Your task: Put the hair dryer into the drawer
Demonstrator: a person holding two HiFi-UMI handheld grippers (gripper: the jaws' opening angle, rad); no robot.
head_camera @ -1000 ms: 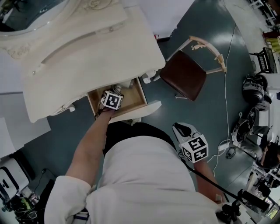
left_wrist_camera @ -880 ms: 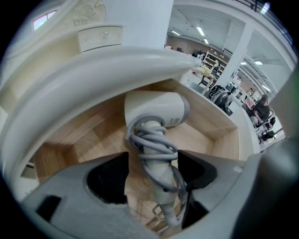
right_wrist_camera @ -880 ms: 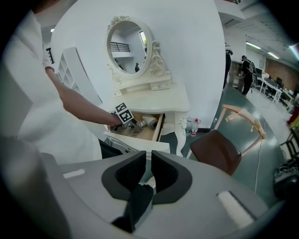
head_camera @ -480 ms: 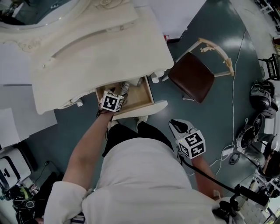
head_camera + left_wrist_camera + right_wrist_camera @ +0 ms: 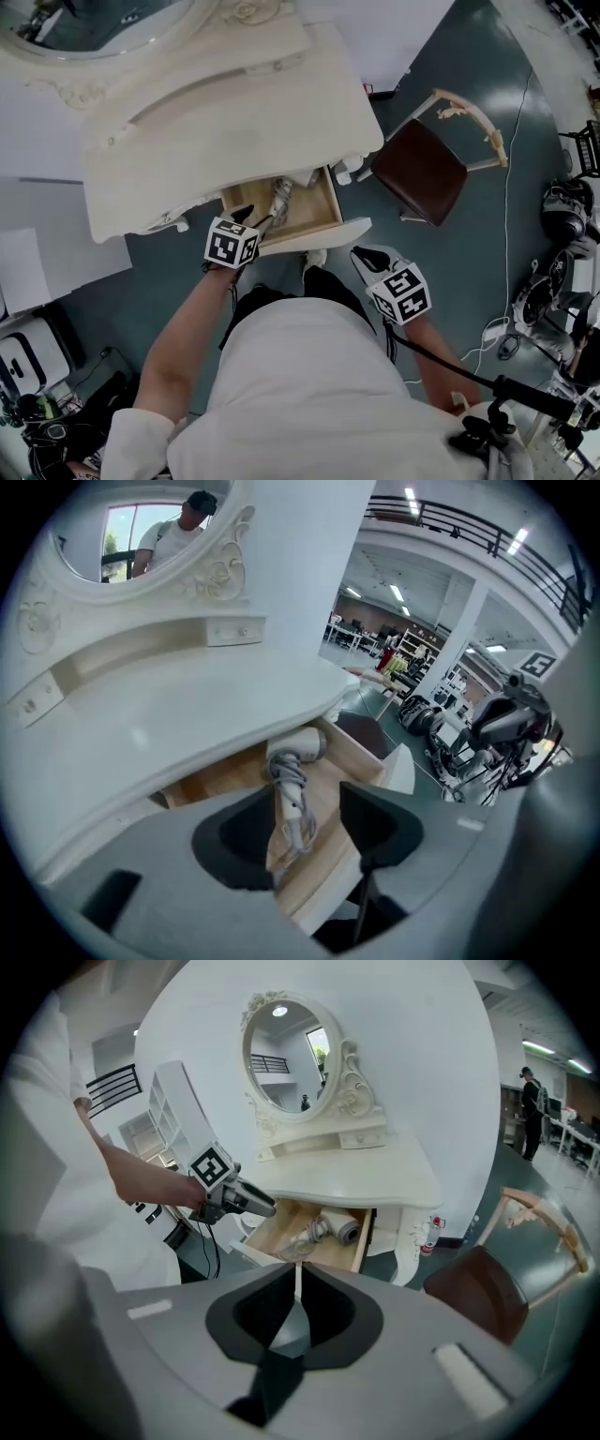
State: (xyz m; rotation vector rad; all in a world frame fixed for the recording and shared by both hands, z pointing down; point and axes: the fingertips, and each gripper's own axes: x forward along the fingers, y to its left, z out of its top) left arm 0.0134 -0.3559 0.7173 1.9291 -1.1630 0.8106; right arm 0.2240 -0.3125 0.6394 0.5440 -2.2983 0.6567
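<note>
- Two risks: the cord (image 5: pixel 285 772) wound on the hair dryer (image 5: pixel 298 745) sags toward the drawer (image 5: pixel 323 232) front and could snag when it's pushed shut; a skewed push could jam it under the dressing table (image 5: pixel 234 112).
- The hair dryer lies in the open drawer, long axis front-to-back: handle to the front, barrel at the back, pointing right in the left gripper view.
- left gripper (image 5: pixel 307 823): fingers spread, just been closing, nothing pinched.
- right gripper (image 5: pixel 296 1309): fingers pressed together, just closed further, nothing between.
</note>
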